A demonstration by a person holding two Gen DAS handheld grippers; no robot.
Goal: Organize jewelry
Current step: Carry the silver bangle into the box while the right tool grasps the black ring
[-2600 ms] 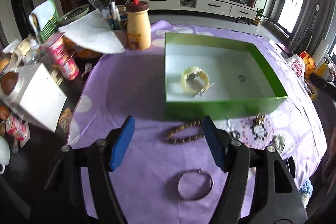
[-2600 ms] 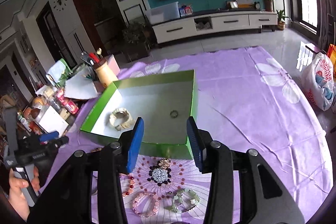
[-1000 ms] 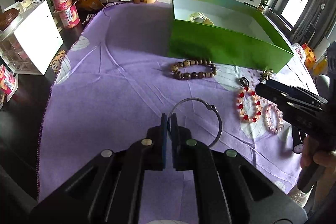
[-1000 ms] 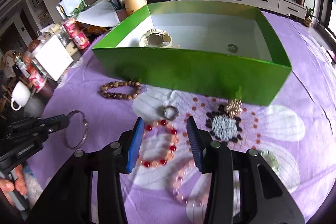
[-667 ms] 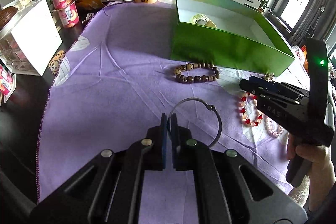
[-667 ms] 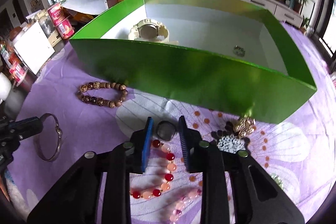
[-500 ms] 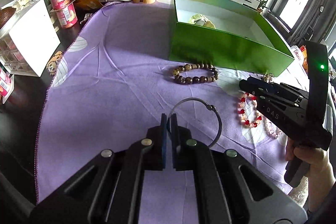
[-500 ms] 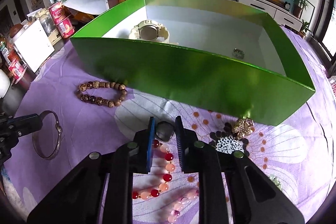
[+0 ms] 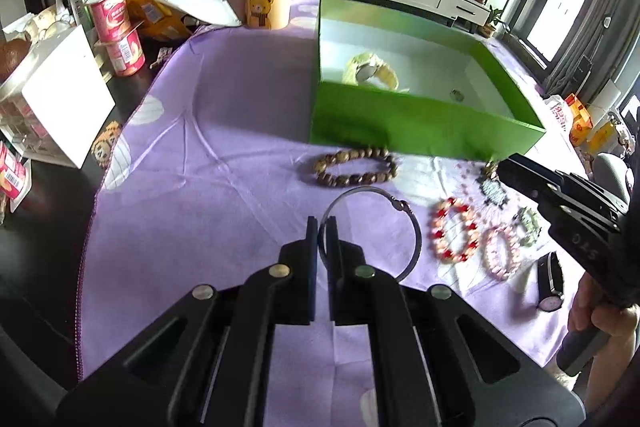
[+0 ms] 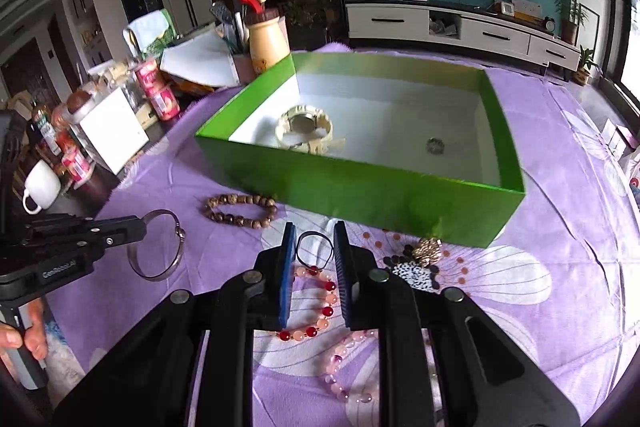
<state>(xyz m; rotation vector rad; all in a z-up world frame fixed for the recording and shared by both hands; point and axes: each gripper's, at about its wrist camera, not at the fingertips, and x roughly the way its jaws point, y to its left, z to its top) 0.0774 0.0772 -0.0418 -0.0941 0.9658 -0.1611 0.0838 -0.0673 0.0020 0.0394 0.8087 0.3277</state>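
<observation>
We noted a thin silver bangle point(image 9: 400, 227) with a small clasp, its rim pinched between the clenched pads of the left gripper point(image 9: 322, 227), held over the purple cloth point(image 9: 224, 187). The right gripper point(image 10: 315, 247) gripped a small dark ring point(image 10: 315, 247) upright between its pads, just in front of the box point(image 10: 360, 191).

Loose on the cloth lay a brown bead bracelet point(image 10: 242, 209), a red-and-pink bead bracelet point(image 10: 320, 303), a pale pink one point(image 10: 344, 367), a gold charm point(image 10: 428, 247) and a black-and-white beaded piece point(image 10: 412, 273). In the left view, a black watch point(image 9: 550, 281) lay near the cloth's edge.

The green box was open, white inside. It held a cream watch point(image 10: 306, 127) toward its left side and a small ring point(image 10: 435, 145) toward the right, well apart.
</observation>
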